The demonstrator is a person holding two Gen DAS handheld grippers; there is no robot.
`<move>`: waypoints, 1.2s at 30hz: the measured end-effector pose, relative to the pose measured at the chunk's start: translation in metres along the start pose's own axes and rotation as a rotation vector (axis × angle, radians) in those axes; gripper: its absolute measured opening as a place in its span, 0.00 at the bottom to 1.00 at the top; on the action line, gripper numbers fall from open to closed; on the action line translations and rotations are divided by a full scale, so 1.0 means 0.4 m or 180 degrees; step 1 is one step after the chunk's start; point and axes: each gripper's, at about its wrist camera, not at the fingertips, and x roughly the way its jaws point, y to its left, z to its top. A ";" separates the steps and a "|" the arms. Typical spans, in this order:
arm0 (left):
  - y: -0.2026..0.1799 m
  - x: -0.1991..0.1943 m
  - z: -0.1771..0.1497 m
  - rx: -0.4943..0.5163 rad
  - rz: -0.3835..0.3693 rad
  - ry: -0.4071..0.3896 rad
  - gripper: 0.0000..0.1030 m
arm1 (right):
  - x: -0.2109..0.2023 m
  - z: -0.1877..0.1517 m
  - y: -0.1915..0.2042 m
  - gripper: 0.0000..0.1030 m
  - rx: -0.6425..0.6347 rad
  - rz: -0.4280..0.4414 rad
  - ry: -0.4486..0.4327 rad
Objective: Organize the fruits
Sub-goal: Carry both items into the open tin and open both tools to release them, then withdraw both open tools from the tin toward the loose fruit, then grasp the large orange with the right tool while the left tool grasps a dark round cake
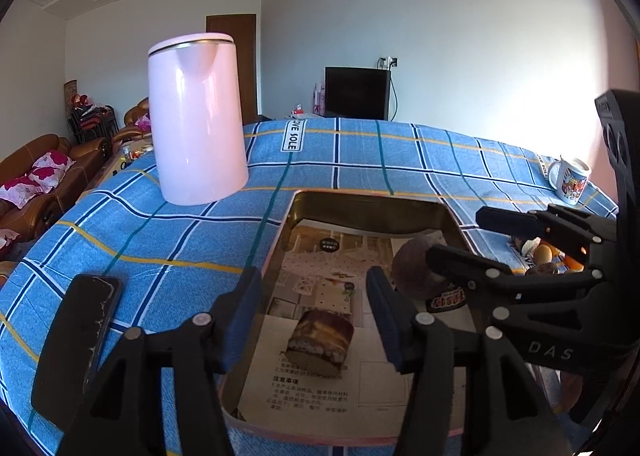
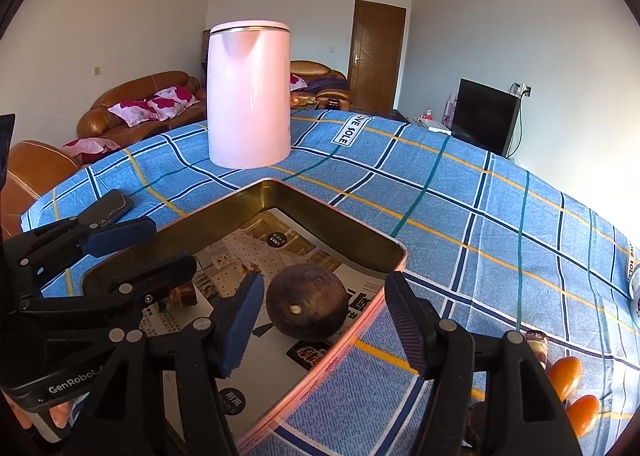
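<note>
2 grippers hovering over a tin tray (image 1: pixel 362 203) on a blue checked tablecloth (image 1: pixel 180 240).

Left gripper (image 1: pixel 314 318) and right gripper (image 2: pixel 322 322) are standing apart, gripping nothing; a round brown fruit (image 2: pixel 307 302) and a cut brown piece (image 1: pixel 320 342) are lying in the tray.

1. The left claw (image 1: pixel 316 316) fills the lower middle of its own view, jaws apart, gripping nothing.
2. The right claw (image 2: pixel 324 322) sits low and centre in its own view, jaws likewise parted, pads clear of anything.
3. Each claw shows in the other's view, at the side edge, angled downward.
</note>
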 end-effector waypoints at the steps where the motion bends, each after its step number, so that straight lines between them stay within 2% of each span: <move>1: -0.003 -0.008 0.001 0.0004 0.0020 -0.0031 0.68 | -0.010 -0.003 -0.007 0.66 0.0025 0.0012 -0.0023; 4: -0.008 -0.029 0.003 -0.0012 0.0018 -0.0113 0.85 | -0.046 -0.017 -0.030 0.71 0.0124 0.0038 -0.0081; 7: -0.026 -0.048 0.004 0.0034 0.0043 -0.0199 0.94 | -0.094 -0.044 -0.049 0.75 0.0147 0.0065 -0.0122; 21: -0.162 -0.073 -0.004 0.0256 -0.0119 -0.0226 0.98 | -0.315 -0.245 -0.229 0.76 0.0559 -0.0485 -0.0325; 28: -0.248 -0.073 -0.026 0.0420 -0.0275 -0.0149 0.98 | -0.314 -0.318 -0.287 0.76 0.0769 -0.0567 -0.0170; 36: -0.303 -0.078 -0.039 0.0540 -0.0406 -0.0114 0.98 | -0.295 -0.311 -0.270 0.76 0.0700 -0.0465 -0.0120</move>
